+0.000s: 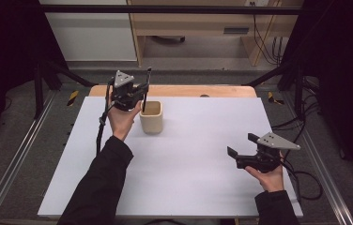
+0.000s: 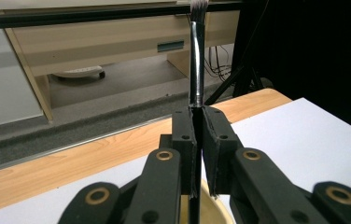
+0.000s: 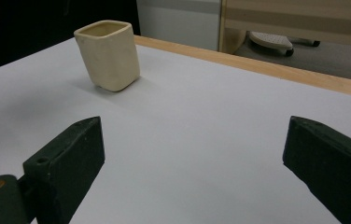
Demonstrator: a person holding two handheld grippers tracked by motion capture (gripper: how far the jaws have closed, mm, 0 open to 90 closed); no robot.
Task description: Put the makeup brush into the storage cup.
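Now we have the left hand-held gripper [image 1: 139, 91] clamped on a slim black brush [image 2: 197, 60], which stands upright, bristles up, with its lower end dipping over the mouth of the cream cup [image 1: 151, 116]. From the left gripper view the handle runs straight down between the shut jaws and the cup's rim shows just beneath them. We judge the step to be setting the brush into the cup, so we want to keep the handle vertical, lower it inside the rim rather than onto it, and let go only once the tip has found the bottom; the cup looks light, so a sideways nudge could tip it.

Well away from the cup, toward the person's side, the right hand-held gripper [image 1: 242, 157] hovers with its jaws spread wide and nothing between them, facing the cup across bare white worktop [image 1: 198, 140].

Room is generous: the cup sits near the worktop's far edge, where the wooden strip [image 1: 174, 90] shows beyond it, so we would rather withdraw upward or back toward the person than push past the cup.
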